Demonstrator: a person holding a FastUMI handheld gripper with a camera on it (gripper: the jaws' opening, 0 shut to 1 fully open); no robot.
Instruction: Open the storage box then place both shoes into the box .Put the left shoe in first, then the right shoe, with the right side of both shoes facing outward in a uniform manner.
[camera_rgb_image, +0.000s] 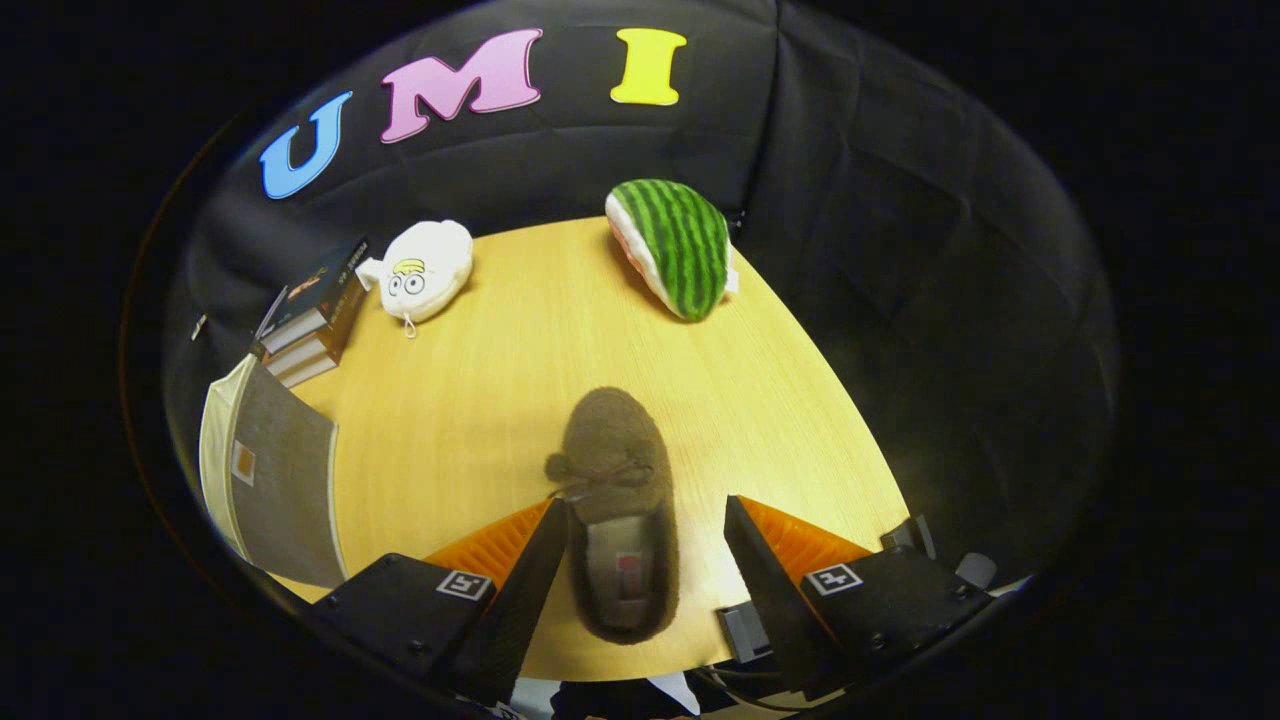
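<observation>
From where I stand, the hand-held gripper (640, 560) is poised low over the surface (480, 400), its two fingers spread wide with a brown shoe (620, 520) lying in the gap. The shoe's long axis runs straight along the line of the fingers: the heel and the open collar sit between them, the rounded toe points away, past the fingertips. The shoe lies off-centre in the gap, hard against the left finger and perhaps touching it, while a clear strip of wood shows between the shoe and the right finger. So nothing is held yet; to my eye, closing now would pinch the shoe across its width near the heel.

The shoe looks soft and fuzzy, a plush slipper-like thing with a small bow or lace over the instep and a paler lining inside (it should squash a little under pressure). The surface is smooth, pale wood grain. Off beyond the left finger, at the surface's edge, stands the storage box (275, 480), cream-bodied with a grey panel swung out, which I take for its opened lid or door. Further back are a stack of books (315, 325), a white plush toy (425, 270) with cartoon eyes, and a striped green watermelon cushion (675, 245).
</observation>
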